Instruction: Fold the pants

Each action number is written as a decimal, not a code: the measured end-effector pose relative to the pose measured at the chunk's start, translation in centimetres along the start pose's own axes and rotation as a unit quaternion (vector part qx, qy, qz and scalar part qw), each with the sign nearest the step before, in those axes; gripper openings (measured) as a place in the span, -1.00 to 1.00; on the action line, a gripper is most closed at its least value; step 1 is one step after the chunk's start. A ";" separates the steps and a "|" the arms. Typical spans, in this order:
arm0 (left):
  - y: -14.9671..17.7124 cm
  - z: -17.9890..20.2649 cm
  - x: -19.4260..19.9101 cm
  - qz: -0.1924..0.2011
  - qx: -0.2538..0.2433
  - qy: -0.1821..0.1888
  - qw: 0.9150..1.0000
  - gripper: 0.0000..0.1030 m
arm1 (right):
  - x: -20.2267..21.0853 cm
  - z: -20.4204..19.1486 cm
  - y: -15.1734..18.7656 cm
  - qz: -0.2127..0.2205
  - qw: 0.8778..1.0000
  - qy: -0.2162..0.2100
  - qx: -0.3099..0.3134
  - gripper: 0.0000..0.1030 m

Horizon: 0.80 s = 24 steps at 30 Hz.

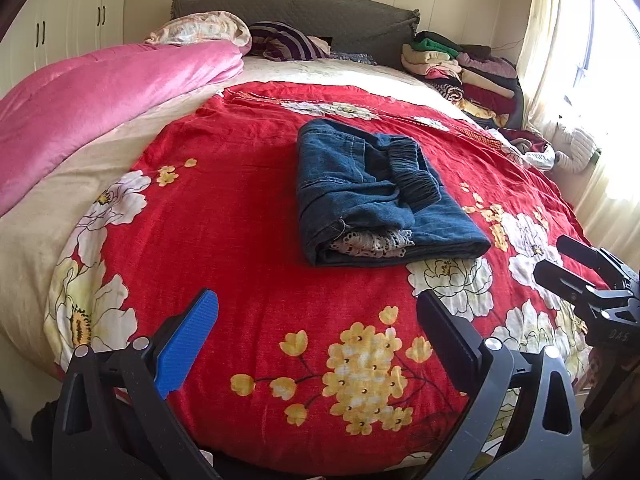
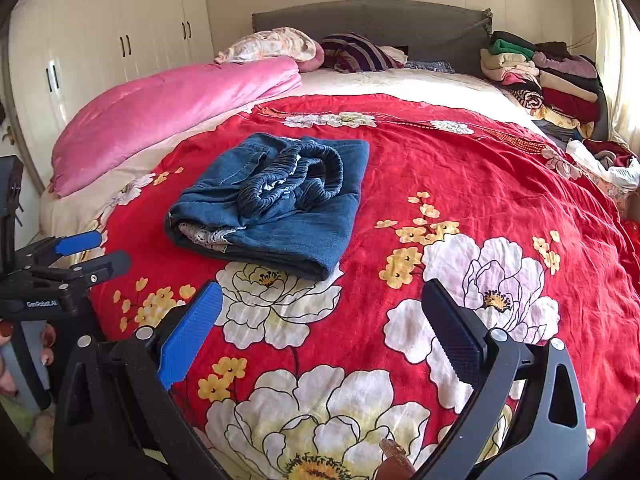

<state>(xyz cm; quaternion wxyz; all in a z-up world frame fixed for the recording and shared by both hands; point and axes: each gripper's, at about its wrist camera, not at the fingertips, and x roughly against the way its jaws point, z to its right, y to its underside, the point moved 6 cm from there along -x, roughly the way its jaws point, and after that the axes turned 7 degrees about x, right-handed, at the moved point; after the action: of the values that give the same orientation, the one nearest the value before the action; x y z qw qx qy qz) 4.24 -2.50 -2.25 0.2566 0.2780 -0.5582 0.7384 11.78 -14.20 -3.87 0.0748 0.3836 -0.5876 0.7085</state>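
Observation:
Blue denim pants (image 1: 372, 196) lie folded into a compact bundle on the red flowered bedspread (image 1: 248, 216), elastic waistband on top and lace trim showing at the near edge. They also show in the right wrist view (image 2: 276, 204). My left gripper (image 1: 316, 312) is open and empty, held near the bed's front edge, short of the pants. My right gripper (image 2: 320, 300) is open and empty, to the right and short of the pants. The right gripper shows at the right edge of the left wrist view (image 1: 560, 256), and the left gripper at the left edge of the right wrist view (image 2: 100, 250).
A pink quilt (image 1: 100, 96) lies along the bed's left side. Pillows (image 1: 280, 40) rest against the grey headboard (image 1: 320, 12). Stacks of folded clothes (image 1: 464, 68) sit at the back right. White wardrobes (image 2: 100, 40) stand left, a curtained window (image 1: 580, 60) right.

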 end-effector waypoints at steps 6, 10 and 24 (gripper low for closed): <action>0.0 0.0 0.0 0.002 0.000 0.002 1.000 0.92 | 0.1 0.0 0.0 0.000 1.000 0.002 -0.001 0.82; 0.0 0.0 0.0 0.000 0.001 0.003 1.000 0.92 | 0.1 0.0 0.1 0.000 1.000 0.001 -0.001 0.82; 0.1 0.1 0.1 -0.002 0.000 0.002 1.000 0.92 | 0.1 0.0 0.2 -0.003 1.000 0.001 -0.001 0.82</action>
<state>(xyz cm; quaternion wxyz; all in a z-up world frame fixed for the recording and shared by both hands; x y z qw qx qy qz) 4.13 -2.58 -2.28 0.2590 0.2773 -0.5574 0.7385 11.63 -14.31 -4.01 0.0773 0.3845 -0.5872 0.7081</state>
